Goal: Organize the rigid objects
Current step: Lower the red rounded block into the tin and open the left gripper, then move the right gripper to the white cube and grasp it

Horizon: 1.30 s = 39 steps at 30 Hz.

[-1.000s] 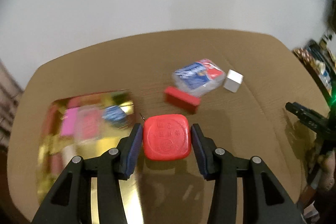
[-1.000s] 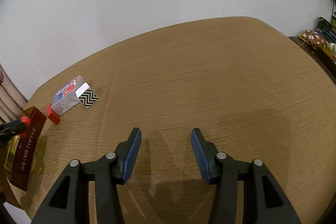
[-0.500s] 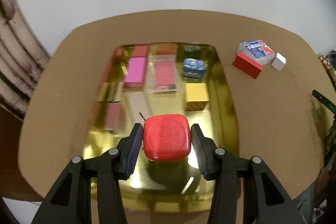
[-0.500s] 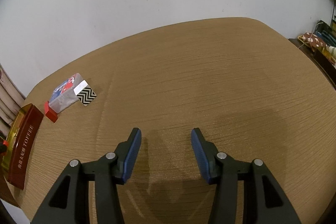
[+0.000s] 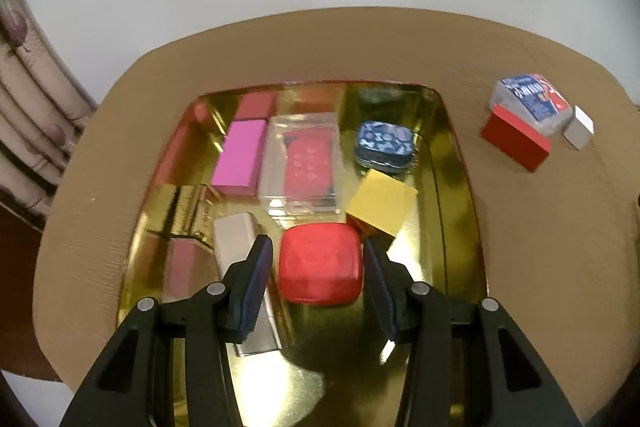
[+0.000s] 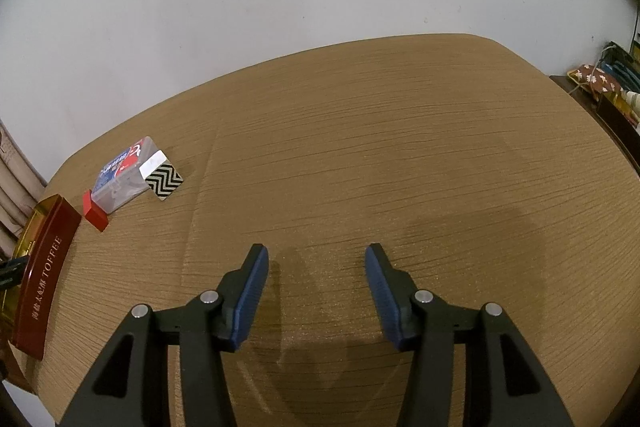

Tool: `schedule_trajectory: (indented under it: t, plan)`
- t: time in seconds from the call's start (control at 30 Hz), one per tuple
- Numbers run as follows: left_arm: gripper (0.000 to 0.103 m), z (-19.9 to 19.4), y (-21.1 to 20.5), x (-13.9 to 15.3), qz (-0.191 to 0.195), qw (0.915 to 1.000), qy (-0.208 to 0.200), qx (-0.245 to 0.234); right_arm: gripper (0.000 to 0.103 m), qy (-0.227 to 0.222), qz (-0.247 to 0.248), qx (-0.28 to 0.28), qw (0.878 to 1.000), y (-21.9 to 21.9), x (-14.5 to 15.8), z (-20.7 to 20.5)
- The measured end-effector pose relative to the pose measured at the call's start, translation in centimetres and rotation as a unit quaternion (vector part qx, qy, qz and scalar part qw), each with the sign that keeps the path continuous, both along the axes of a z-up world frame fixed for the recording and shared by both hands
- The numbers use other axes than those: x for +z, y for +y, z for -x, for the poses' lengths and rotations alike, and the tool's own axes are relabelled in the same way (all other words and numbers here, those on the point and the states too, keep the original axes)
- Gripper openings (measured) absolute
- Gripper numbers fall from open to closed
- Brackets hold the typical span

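Note:
My left gripper (image 5: 318, 277) is over the gold tray (image 5: 456, 187). A red rounded box (image 5: 320, 269) lies between its fingers, with small gaps at both pads, so the gripper is open. The tray holds a pink box (image 5: 240, 157), a clear case (image 5: 306, 163), a blue tin (image 5: 384, 145), a yellow cube (image 5: 380, 201) and a silver bar (image 5: 236, 247). A red block (image 5: 516, 141), a card pack (image 5: 530, 99) and a silver cube (image 5: 578, 127) lie on the table to the right. My right gripper (image 6: 318, 287) is open and empty above bare table.
In the right wrist view the tray's dark red side (image 6: 44, 279) reads TOFFEE at the far left, next to the red block (image 6: 95, 215), card pack (image 6: 120, 175) and zigzag-patterned cube (image 6: 163, 177). A curtain (image 5: 28, 131) hangs left; clutter (image 6: 604, 83) sits at the right.
My left gripper swung from the table to over the tray, came down, and opened slightly around the red box, which now appears lower in the tray. The right gripper barely moved.

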State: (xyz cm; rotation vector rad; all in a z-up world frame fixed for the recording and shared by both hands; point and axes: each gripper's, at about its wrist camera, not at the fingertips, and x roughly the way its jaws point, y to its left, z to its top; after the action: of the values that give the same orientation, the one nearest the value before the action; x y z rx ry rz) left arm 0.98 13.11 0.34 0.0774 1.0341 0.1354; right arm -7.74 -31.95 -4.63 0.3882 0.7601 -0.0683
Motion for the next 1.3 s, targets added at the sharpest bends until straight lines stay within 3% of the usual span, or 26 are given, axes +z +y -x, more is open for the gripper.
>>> schedule_trajectory:
  t: [0.17,0.2,0.3,0.37,0.47,0.57,0.67,0.8,0.97,1.2,1.27,1.3]
  plan:
    - [0.059,2.0,-0.1,2.5,-0.008,0.9991,-0.041,0.009,0.052,0.0,0.0,0.0,1.0,0.0,0.0,0.0]
    - [0.06,2.9,-0.3,3.2,-0.005,0.9986,-0.052,0.008,0.052,0.0,0.001,0.0,1.0,0.1,0.0,0.0]
    - [0.074,7.1,-1.4,5.5,0.009,0.9961,-0.088,0.003,0.052,-0.003,0.001,0.007,1.0,0.2,0.1,0.0]
    - [0.079,10.5,-2.1,6.2,0.02,0.9937,-0.11,0.003,0.053,-0.022,-0.007,0.043,0.999,0.8,0.6,0.1]
    - [0.081,14.7,-3.3,6.5,0.018,0.991,-0.133,0.007,0.053,-0.037,0.03,0.117,0.992,3.5,2.4,-0.9]
    - [0.086,17.8,-4.7,5.4,0.007,0.9925,-0.122,0.005,0.053,-0.049,0.045,0.181,0.981,6.0,4.0,-2.8]
    - [0.086,20.0,-5.6,4.2,0.014,0.9949,-0.1,0.007,0.053,-0.029,0.066,0.229,0.971,8.0,4.2,-6.2]
    - [0.086,20.2,-5.0,2.6,0.035,0.9965,-0.074,0.019,0.053,-0.008,0.09,0.251,0.964,9.3,4.0,-9.3]
    - [0.086,20.2,-4.0,2.0,0.063,0.9949,-0.064,0.044,0.053,-0.001,0.083,0.27,0.959,10.2,4.0,-11.0]
    - [0.086,20.1,-4.1,0.6,0.076,0.9954,-0.04,0.042,0.052,0.019,0.077,0.284,0.956,10.8,3.1,-13.5]
    - [0.086,20.2,-4.4,0.3,0.072,0.996,-0.035,0.041,0.033,0.025,0.077,0.287,0.955,11.3,2.8,-14.1]
    - [0.086,20.3,-4.4,0.3,0.071,0.996,-0.034,0.042,0.033,0.024,0.083,0.285,0.955,11.4,2.7,-14.1]
